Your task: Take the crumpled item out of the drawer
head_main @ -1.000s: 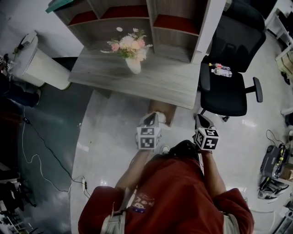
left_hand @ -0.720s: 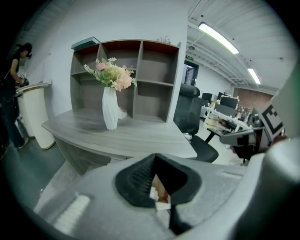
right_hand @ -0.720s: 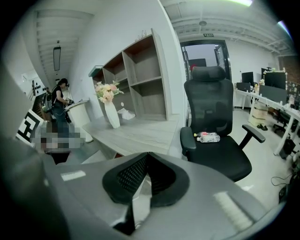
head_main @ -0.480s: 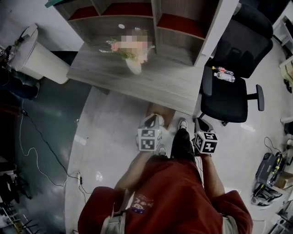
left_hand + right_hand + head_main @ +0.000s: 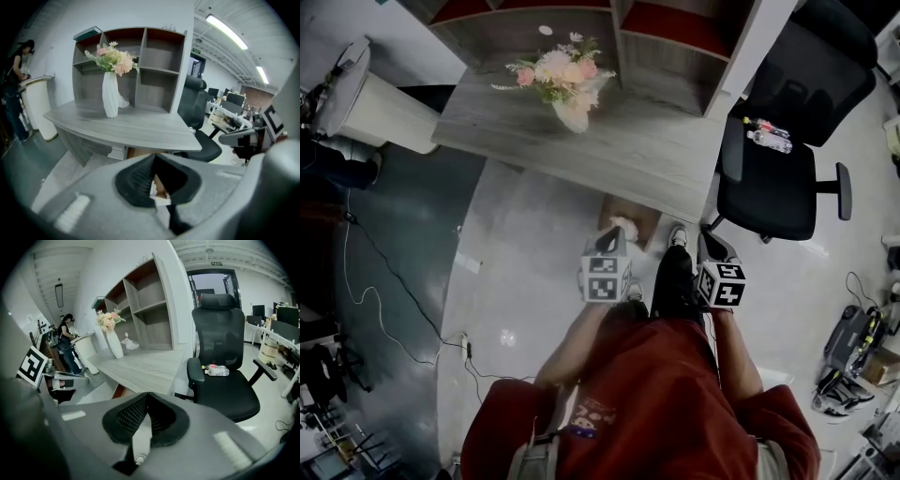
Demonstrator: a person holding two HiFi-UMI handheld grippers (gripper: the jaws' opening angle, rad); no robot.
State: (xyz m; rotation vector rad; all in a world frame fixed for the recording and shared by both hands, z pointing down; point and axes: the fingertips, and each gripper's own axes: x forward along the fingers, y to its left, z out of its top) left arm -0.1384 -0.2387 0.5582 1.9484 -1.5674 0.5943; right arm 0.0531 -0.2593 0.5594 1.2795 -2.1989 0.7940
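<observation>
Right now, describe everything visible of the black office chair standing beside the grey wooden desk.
The black office chair has a tall mesh-looking back with a headrest, two armrests and a broad cushioned seat. It stands upright on the pale floor at the right end of the grey wooden desk; castor legs show beneath in the head view. Two plastic bottles lie on their sides at the seat's rear. Nobody sits in it; whether it touches the desk cannot be told.
</observation>
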